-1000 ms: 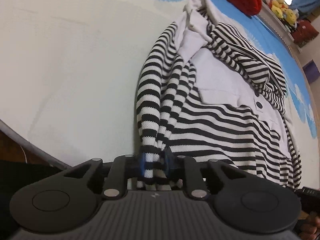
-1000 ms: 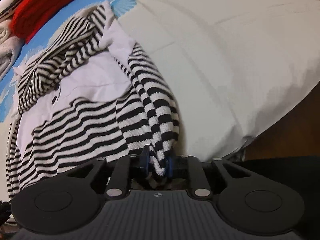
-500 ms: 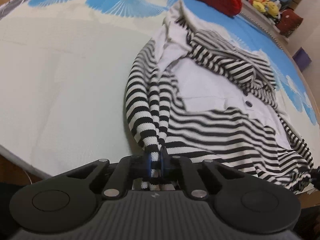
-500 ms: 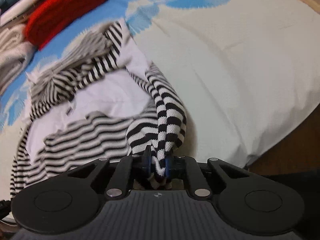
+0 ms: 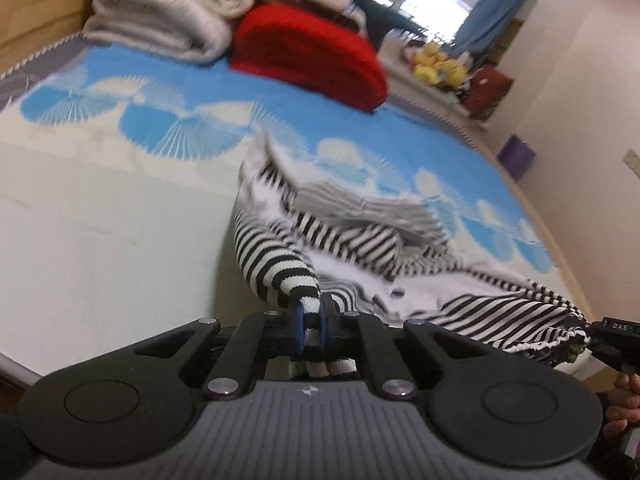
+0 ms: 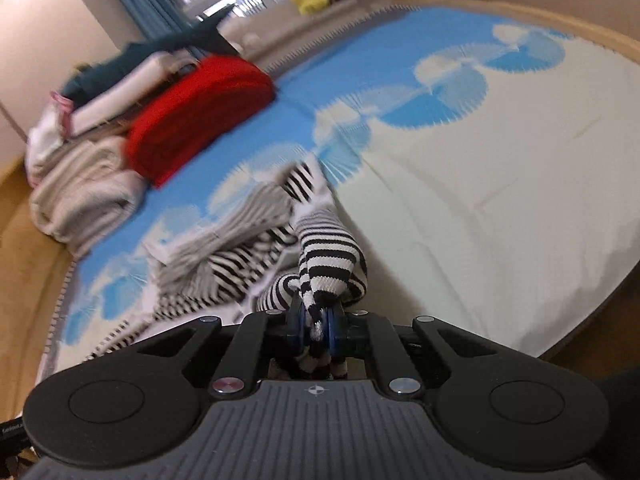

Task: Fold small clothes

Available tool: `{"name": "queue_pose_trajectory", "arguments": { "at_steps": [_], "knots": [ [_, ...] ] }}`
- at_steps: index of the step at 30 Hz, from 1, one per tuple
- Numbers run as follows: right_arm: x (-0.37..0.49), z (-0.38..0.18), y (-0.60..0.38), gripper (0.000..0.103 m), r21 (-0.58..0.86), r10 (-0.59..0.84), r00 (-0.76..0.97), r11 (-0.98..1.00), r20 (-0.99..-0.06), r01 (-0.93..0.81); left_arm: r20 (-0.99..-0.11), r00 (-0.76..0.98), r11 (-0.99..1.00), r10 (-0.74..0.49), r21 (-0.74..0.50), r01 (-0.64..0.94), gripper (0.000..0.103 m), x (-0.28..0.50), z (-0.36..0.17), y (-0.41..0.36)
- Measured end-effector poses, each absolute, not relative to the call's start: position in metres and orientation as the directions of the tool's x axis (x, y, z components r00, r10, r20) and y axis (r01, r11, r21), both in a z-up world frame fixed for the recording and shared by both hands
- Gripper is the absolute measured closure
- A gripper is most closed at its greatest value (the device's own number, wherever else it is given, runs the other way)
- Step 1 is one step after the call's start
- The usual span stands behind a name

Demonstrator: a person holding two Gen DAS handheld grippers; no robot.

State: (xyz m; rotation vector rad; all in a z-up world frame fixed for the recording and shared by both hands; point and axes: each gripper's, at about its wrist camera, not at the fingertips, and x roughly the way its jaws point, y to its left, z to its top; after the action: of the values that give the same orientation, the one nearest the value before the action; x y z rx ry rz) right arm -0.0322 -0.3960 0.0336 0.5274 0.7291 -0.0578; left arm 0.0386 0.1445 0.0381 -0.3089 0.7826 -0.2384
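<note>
The striped garment (image 5: 360,256) lies bunched on the bed (image 5: 100,240) just ahead of your fingers, and you have it by two corners: your left gripper (image 5: 311,322) is clamped on a roll of black-and-white knit, and your right gripper (image 6: 314,326) is pinched tight on another striped edge. From the way both held corners rise off the sheet toward the fingers, you look to be in the middle of a fold, carrying the near edge up and over the body of the cloth. The next move calls for bringing both corners forward together and level, laying them onto the far part, then letting go. Much of the garment is smeared by motion blur, so its collar, sleeves and far edge are hard to make out. Beyond your fingertips sit a red cushion (image 5: 308,56) and a pale folded blanket (image 5: 168,16).
</note>
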Motion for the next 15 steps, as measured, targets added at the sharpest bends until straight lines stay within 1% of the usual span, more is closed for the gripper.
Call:
{"name": "queue_pose_trajectory", "arguments": {
  "at_steps": [4,7,11,15],
  "knots": [
    [-0.063,0.061,-0.405,0.093,0.48,0.165,0.771,0.854,-0.615,0.201,-0.629,0.688,0.916,-0.362,-0.376,0.137,0.096,0.016,0.068,0.152],
    [-0.077,0.074,-0.408,0.094,0.484,0.175,0.782,0.857,-0.598,0.178,-0.635,0.664,0.896,-0.395,-0.425,0.126,0.096,0.019,0.067,0.158],
    [-0.049,0.067,-0.411,0.094,0.481,0.183,0.765,0.857,-0.618,0.184,-0.672,0.621,0.887,-0.405,-0.454,0.087,0.096,0.069,0.045,0.159],
    [0.027,0.047,-0.412,0.094,0.453,0.202,0.736,0.878,-0.646,0.156,-0.695,0.593,0.887,-0.407,-0.457,0.074,0.095,0.153,0.021,0.159]
  ]
}}
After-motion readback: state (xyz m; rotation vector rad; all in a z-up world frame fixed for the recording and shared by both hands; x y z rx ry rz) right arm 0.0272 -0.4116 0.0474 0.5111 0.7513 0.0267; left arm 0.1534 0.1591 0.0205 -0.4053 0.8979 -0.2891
